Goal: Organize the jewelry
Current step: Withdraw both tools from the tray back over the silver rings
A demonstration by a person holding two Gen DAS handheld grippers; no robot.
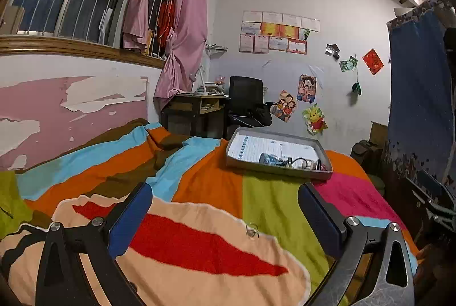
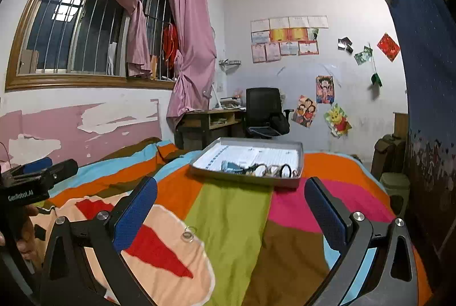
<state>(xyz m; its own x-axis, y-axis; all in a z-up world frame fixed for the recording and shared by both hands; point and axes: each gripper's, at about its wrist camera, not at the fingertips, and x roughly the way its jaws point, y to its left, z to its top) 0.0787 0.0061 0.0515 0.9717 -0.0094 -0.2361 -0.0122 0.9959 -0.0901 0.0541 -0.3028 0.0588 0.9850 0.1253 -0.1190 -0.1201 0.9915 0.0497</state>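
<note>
I hold both grippers, left gripper (image 1: 225,209) and right gripper (image 2: 230,206), spread and empty above the bed (image 1: 270,200). A small clear ring (image 1: 252,230) lies loose on the blanket, short of the tray (image 1: 278,173); pinching risks burying it in fabric.

Bed (image 1: 199,177) fills foreground. Tray (image 1: 278,167) on bed at 1 o'clock, far side; jewelry pieces (image 2: 270,169) in tray's near end. Small ring (image 1: 252,230) on blanket, well short of tray. Desk (image 1: 196,106) and chair (image 1: 246,100) behind bed, 12 o'clock. Window (image 2: 85,29) at 10 o'clock.
</note>
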